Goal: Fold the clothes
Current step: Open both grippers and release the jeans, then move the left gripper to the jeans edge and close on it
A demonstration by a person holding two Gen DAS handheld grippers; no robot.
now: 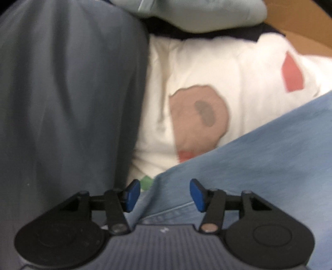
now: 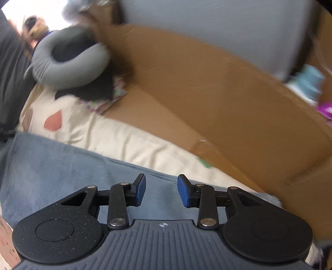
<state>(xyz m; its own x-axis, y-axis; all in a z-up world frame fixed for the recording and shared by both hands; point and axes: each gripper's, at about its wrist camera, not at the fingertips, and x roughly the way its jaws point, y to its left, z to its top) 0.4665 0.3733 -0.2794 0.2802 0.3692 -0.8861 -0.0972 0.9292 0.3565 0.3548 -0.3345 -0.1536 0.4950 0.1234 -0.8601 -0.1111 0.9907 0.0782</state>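
**Both grippers wide over denim**

Left wrist view: the left gripper (image 1: 165, 195) gapes wide, empty, over light-blue jeans (image 1: 259, 162); a grey garment (image 1: 66, 99) at 9 o'clock, cream printed sheet (image 1: 207, 68) at 12.

Right wrist view: the right gripper (image 2: 161, 192) is wide, empty, above the jeans (image 2: 62, 164); cardboard (image 2: 207, 93) at 1 o'clock, grey neck pillow (image 2: 68, 66) at 11.

Jeans (image 2: 62, 166) on a printed sheet (image 2: 128, 141), neck pillow (image 2: 68, 62) behind, cardboard (image 2: 207, 93) to the right.

A cream sheet (image 2: 128, 141) with pink and brown patches covers the bed. At its far end sits a grey neck pillow (image 2: 68, 60) over dark cloth. Brown cardboard (image 2: 207, 99) runs along the sheet's right edge. A pale green pillow (image 1: 197, 14) lies beyond.
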